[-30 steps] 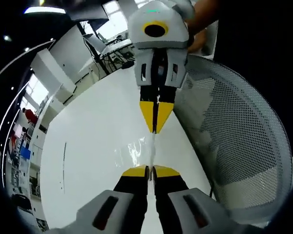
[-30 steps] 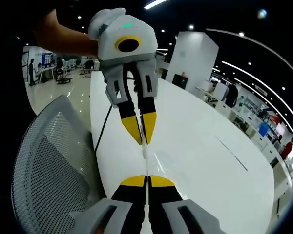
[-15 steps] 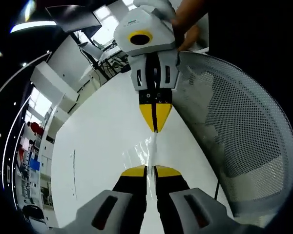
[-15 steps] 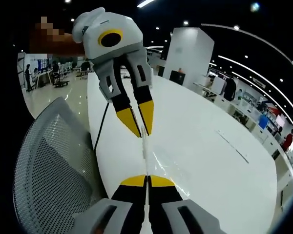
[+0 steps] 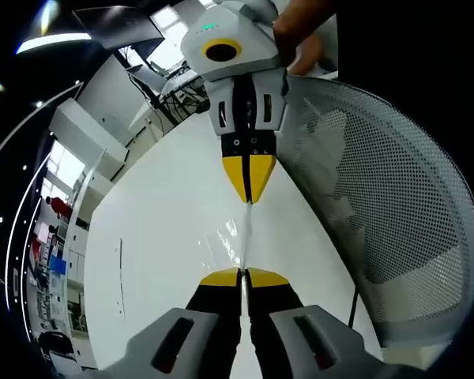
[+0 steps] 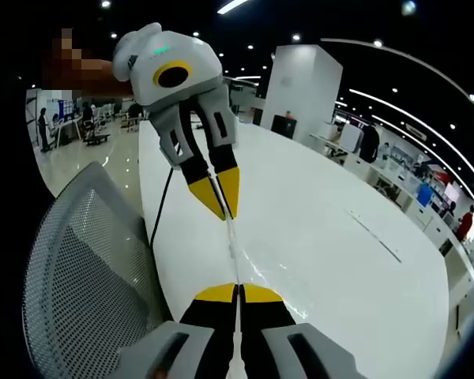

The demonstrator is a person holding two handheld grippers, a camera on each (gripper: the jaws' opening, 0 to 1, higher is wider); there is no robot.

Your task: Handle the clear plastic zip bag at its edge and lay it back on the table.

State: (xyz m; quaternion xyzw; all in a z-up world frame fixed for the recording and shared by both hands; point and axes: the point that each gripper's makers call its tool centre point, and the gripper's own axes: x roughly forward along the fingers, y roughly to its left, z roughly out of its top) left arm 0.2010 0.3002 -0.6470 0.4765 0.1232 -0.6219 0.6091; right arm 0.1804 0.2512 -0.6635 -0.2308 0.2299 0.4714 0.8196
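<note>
The clear plastic zip bag (image 5: 242, 235) is stretched edge-on between both grippers, over the white table (image 5: 158, 237) near its side edge. My left gripper (image 5: 241, 276) is shut on the bag's near end. The right gripper (image 5: 250, 199) reaches in from the top of the left gripper view and is shut on the far end. In the right gripper view, my right gripper (image 6: 237, 290) is clamped on the bag (image 6: 233, 246), and the left gripper (image 6: 223, 213) pinches it from above. The bag's film (image 6: 270, 270) hangs toward the table (image 6: 324, 260).
A grey mesh chair back (image 5: 395, 197) stands close beside the table edge and appears again as the mesh chair (image 6: 71, 268). A black cable (image 6: 159, 212) hangs off the table side. A person's hand (image 5: 300, 31) holds the right gripper. Desks and pillars stand far behind.
The two grippers have drawn a little further apart, so the bag's edge between them looks longer and tauter. Both stay shut on it. Both views have tilted slightly.
</note>
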